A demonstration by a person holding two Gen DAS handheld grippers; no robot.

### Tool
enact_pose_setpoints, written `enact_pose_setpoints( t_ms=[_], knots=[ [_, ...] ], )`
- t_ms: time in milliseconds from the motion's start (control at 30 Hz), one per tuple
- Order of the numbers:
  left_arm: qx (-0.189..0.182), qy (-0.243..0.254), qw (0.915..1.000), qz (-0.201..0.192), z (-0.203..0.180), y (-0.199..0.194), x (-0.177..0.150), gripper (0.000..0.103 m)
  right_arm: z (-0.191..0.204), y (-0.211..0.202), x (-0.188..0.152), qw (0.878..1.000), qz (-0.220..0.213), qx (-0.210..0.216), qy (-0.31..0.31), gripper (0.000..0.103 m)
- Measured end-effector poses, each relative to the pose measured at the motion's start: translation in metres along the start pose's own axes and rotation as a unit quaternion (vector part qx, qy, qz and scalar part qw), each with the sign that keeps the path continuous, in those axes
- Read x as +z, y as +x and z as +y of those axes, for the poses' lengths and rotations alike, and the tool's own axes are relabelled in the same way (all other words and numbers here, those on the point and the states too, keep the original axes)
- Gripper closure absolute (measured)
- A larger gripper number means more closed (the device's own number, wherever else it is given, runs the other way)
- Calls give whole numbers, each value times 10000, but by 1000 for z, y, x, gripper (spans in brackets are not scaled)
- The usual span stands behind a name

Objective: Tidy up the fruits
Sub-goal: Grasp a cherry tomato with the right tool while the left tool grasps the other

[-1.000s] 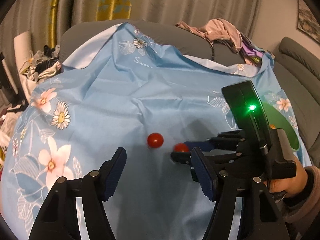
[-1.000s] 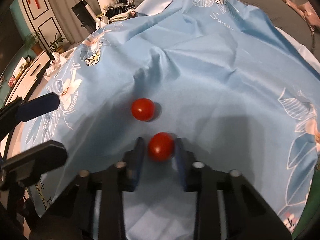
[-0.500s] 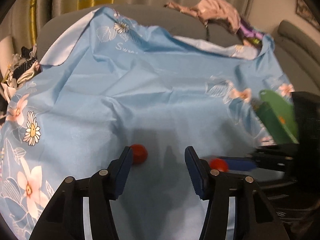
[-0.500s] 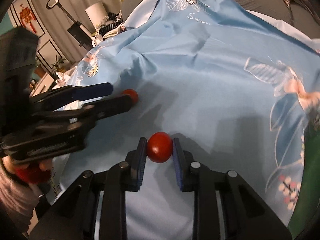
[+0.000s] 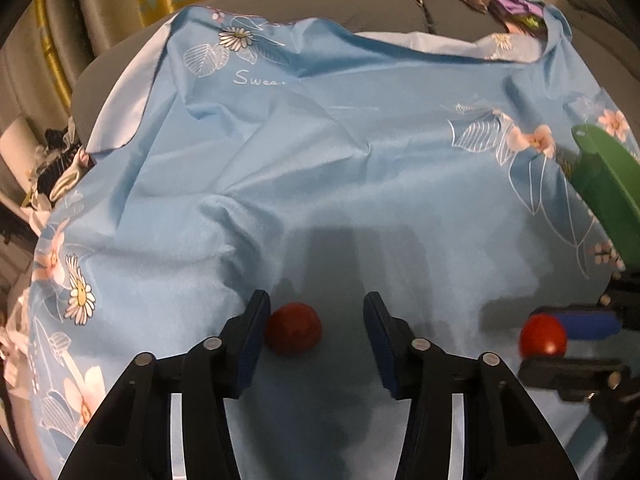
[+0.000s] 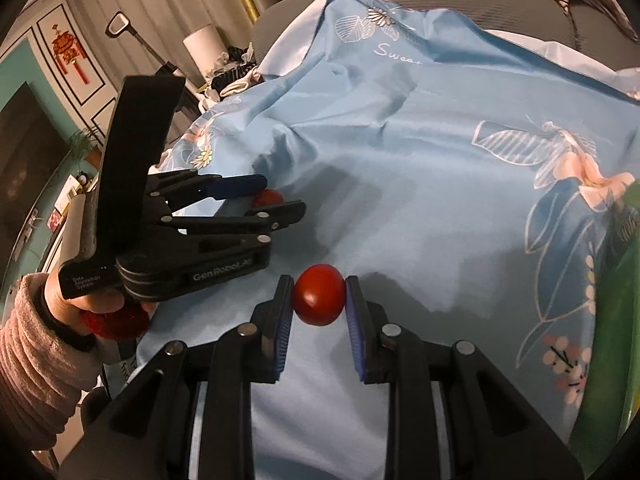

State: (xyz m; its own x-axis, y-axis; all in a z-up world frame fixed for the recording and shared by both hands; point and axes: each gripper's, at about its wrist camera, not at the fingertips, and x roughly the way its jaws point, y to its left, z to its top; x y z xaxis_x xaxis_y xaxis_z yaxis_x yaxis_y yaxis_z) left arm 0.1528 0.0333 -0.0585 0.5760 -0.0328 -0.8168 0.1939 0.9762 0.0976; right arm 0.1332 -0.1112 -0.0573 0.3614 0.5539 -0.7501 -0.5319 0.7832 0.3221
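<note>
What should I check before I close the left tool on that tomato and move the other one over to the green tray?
1. Right tool clamped on its tomato: ok.
2. Left tool open: ok.
3. Second tomato between the left pads: ok, but off centre, close to the left pad.
4. Green tray in view, to the right: ok.
5. Room in tray: cannot tell.

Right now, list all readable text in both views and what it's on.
"Sweet": white script on the blue cloth, last letter partly lost in a fold.
"GenRobot.AI": body of the left gripper, right wrist view.
"Data Acquisition System": small print on its black housing, a blurry, likely reading.
Red wall ornament: no legible characters.
Print below the person's hand: too cut off to read.
</note>
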Motion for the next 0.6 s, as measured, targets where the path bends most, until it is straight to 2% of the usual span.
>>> enact_pose_setpoints(
  t_ms=[67, 100, 200, 333, 533, 600],
  knots=[
    [-34, 111, 9999, 111, -2, 3, 1, 59, -3, -4, -3, 10000, -43, -14, 46, 76],
    [-98, 114, 9994, 302, -2, 8, 1, 65, -5, -6, -2, 10000, -60, -12, 63, 76],
    [-260, 93, 9991, 319, 3, 6, -2, 71, -8, -12, -5, 9999, -112, -12, 92, 76],
    [-400, -151, 9986, 321, 3, 8, -1, 76, -13, -13, -6, 9998, -133, -13, 155, 76],
    [-361, -295, 9985, 297, -1, 5, -5, 76, -17, -16, -9, 9996, -131, -85, 218, 76],
    [-466, -350, 9978, 303, -4, 0, -7, 76, -20, -17, -10, 9995, -135, -106, 255, 76]
  ],
)
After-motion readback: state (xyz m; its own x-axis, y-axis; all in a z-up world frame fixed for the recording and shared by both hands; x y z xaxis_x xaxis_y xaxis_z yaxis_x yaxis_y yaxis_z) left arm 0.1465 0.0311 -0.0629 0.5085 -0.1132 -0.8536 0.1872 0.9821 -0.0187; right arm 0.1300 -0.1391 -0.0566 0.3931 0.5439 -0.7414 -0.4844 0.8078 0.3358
